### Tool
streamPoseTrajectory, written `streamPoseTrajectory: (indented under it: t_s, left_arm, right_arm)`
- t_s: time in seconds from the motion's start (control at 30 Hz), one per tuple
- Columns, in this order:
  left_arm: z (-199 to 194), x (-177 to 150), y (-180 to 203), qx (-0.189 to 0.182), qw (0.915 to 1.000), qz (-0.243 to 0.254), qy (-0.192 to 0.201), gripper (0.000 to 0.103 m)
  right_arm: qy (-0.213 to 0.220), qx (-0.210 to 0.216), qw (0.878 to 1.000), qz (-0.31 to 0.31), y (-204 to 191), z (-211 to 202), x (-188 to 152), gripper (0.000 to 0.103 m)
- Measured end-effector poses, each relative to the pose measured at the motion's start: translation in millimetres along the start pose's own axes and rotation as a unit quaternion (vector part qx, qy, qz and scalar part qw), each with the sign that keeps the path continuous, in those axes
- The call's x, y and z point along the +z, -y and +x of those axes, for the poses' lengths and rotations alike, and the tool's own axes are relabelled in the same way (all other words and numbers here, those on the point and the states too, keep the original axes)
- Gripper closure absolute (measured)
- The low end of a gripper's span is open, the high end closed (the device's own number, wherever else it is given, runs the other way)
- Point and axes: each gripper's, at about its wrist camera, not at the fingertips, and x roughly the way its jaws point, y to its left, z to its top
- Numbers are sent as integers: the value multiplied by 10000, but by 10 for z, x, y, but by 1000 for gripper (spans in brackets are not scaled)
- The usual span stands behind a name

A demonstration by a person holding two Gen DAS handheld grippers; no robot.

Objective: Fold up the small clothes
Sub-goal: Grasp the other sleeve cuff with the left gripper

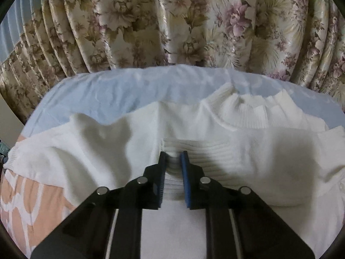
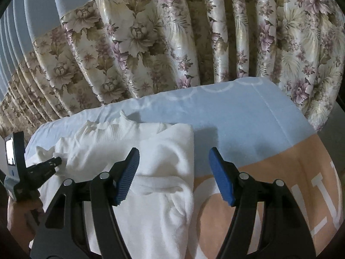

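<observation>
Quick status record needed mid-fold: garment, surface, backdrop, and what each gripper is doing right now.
garment: white knit sweater with ribbed collar, partly folded, lying on the bed
surface: pale blue and peach patterned bedsheet
backdrop: floral pleated curtain behind the bed
left gripper: fingers closed on a ribbed fold of the sweater; also seen at the left edge of the right wrist view
right gripper: fingers wide apart, holding nothing, over the sweater's right edge

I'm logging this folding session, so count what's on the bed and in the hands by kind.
White knitted sweater: 1
Claws: 2, left claw shut on the sweater's ribbing, right claw open above it
Blue and peach bed cover: 1
Total: 4
</observation>
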Motion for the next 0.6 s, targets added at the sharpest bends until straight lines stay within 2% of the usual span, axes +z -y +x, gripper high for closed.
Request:
streamPoseTrajectory:
  t_s: [0.07, 0.2, 0.27, 0.33, 0.4, 0.47, 0.53, 0.6]
  left_arm:
    - [-34, 16, -43, 2, 10000, 38, 63, 92]
    - [-126, 58, -215, 388, 9986, 51, 346, 93]
    - [-75, 70, -327, 548, 9981, 11, 277, 89]
    - [72, 29, -358, 666, 9977, 126, 38, 86]
    - [150, -39, -376, 846, 9962, 210, -26, 69]
    - [153, -104, -421, 1087, 9938, 203, 124, 44]
    - [138, -123, -497, 1199, 9926, 74, 163, 29]
    - [147, -117, -588, 1167, 9931, -51, 131, 25]
  right_arm:
    - [-13, 28, 10000, -80, -58, 15, 8, 35]
    - [-22, 74, 9999, -99, -143, 31, 22, 35]
    - [-47, 84, 9999, -143, -197, 51, 21, 35]
    - [-138, -2, 9996, -239, -243, 111, 10, 35]
    - [-280, -141, 9991, -292, -263, 204, -21, 34]
    - [-454, -313, 9980, -323, -262, 320, -71, 34]
    - [-680, -701, 9943, -433, -236, 460, -149, 34]
    - [-895, -1148, 9880, -517, -172, 578, -215, 34]
